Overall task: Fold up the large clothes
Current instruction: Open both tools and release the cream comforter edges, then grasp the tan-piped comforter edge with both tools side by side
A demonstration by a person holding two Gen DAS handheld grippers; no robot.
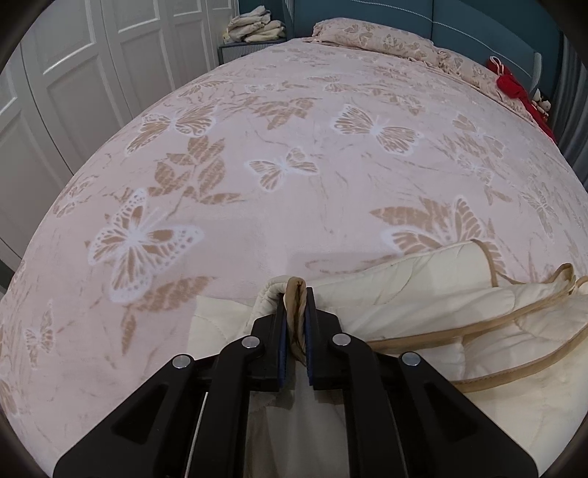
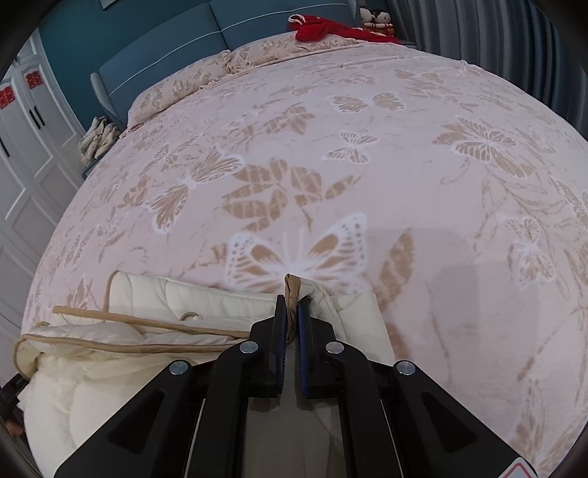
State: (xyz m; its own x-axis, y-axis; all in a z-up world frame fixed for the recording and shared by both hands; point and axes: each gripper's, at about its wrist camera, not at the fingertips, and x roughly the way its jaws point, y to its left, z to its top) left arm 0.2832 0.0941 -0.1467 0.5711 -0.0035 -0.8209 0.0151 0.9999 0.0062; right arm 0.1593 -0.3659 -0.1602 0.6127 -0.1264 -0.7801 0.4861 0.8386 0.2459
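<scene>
A cream quilted garment with tan edge binding [image 1: 459, 294] lies bunched on the near part of a bed; in the right wrist view the garment [image 2: 154, 323] spreads to the left. My left gripper [image 1: 296, 294] is shut on a fold of the tan-bound edge, which pokes up between the blue pads. My right gripper [image 2: 293, 299] is shut on another stretch of the same tan binding. Both grippers point down toward the bed, just above the bedspread.
A pink bedspread with tan butterflies [image 1: 294, 147] covers the whole bed. Pillows [image 1: 386, 40] lie at the blue headboard, with red cloth [image 2: 323, 27] beside them. Folded cream laundry [image 1: 253, 29] sits on a nightstand. White wardrobe doors [image 1: 73, 73] stand along the left side.
</scene>
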